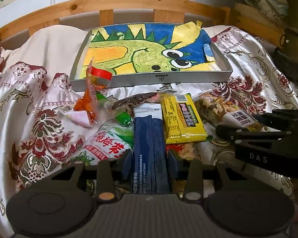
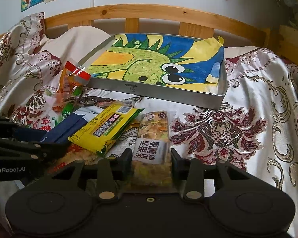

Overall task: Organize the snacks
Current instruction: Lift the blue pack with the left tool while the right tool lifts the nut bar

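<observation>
A dark blue snack packet point(image 1: 149, 134) lies lengthwise between my left gripper's point(image 1: 150, 158) jaws, which are shut on its near end. To its right lies a yellow packet point(image 1: 181, 117), then a clear nut bar point(image 1: 224, 107). In the right wrist view my right gripper point(image 2: 152, 156) is shut on the near half of that nut bar point(image 2: 154, 130), with pads against both long edges. The left gripper point(image 2: 49, 138) enters that view from the left, still on the blue packet point(image 2: 69, 127). Behind the pile sits a shallow grey tray point(image 1: 159, 79), lined with a dragon drawing and holding no snacks.
More snacks lie left of the blue packet: a white-green seaweed bag point(image 1: 109, 144), an orange packet point(image 1: 85, 103), a green stick point(image 1: 123, 119) and a red-banded clear packet point(image 1: 99, 73) leaning on the tray's corner. Patterned satin cloth point(image 2: 218, 129) covers the surface; a wooden rail point(image 1: 109, 4) runs behind.
</observation>
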`<state>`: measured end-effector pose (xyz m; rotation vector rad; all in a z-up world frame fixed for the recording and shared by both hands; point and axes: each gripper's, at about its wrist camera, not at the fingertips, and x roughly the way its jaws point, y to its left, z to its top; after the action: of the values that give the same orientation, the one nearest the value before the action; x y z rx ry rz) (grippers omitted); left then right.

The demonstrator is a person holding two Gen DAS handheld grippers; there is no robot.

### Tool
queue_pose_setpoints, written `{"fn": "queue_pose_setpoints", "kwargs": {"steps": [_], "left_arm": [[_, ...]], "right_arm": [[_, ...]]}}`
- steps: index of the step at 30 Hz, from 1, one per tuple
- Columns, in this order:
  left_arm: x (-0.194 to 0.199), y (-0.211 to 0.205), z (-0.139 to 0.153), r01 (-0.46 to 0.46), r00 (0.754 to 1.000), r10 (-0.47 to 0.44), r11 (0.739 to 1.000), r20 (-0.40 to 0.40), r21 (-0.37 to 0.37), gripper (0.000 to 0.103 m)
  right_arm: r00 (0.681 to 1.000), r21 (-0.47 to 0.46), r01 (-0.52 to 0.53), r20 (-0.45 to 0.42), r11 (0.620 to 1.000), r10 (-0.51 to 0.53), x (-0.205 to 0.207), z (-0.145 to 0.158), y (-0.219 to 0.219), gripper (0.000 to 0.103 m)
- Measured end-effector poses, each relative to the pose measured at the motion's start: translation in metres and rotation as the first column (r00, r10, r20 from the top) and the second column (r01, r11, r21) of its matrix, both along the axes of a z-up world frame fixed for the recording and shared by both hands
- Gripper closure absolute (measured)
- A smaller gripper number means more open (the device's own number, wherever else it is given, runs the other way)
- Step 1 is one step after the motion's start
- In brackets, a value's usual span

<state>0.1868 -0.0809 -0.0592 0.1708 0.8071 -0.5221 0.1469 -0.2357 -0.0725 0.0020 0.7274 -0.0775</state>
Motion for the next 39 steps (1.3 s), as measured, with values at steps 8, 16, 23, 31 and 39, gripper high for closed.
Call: {"fn": "queue_pose_setpoints", "kwargs": {"steps": [8, 16, 23, 31, 39], "left_arm": [[0.001, 0.000, 0.004, -0.022, 0.999, 0.022, 1.000, -0.045, -0.008, 0.065], [0.000, 0.006, 0.017, -0.088, 0.979, 0.079, 0.995, -0.186, -0.038, 0.067], [-0.009, 0.019, 0.033, -0.159, 0.950, 0.117, 0.979, -0.288, -0.127, 0.068], [-0.029, 0.011, 0.066, -0.155, 0.967, 0.119, 0.976, -0.223, -0.151, 0.068], [-0.011, -0.010, 0.094, -0.197, 0.969, 0.153, 0.953, -0.195, -0.231, 0.068]], "right_arm": [[1.000, -0.060, -0.016, 0.009, 0.998, 0.017, -0.002, 0.000, 0.006, 0.063], [0.995, -0.249, -0.078, 0.045, 0.965, 0.092, -0.016, 0.007, 0.021, 0.064], [0.987, -0.317, -0.081, 0.110, 0.945, 0.121, -0.030, 0.023, 0.024, 0.064], [0.978, -0.269, -0.052, 0.180, 0.962, 0.103, -0.037, 0.046, 0.014, 0.064], [0.970, -0.226, -0.072, 0.209, 0.971, 0.121, -0.024, 0.070, -0.010, 0.064]]}}
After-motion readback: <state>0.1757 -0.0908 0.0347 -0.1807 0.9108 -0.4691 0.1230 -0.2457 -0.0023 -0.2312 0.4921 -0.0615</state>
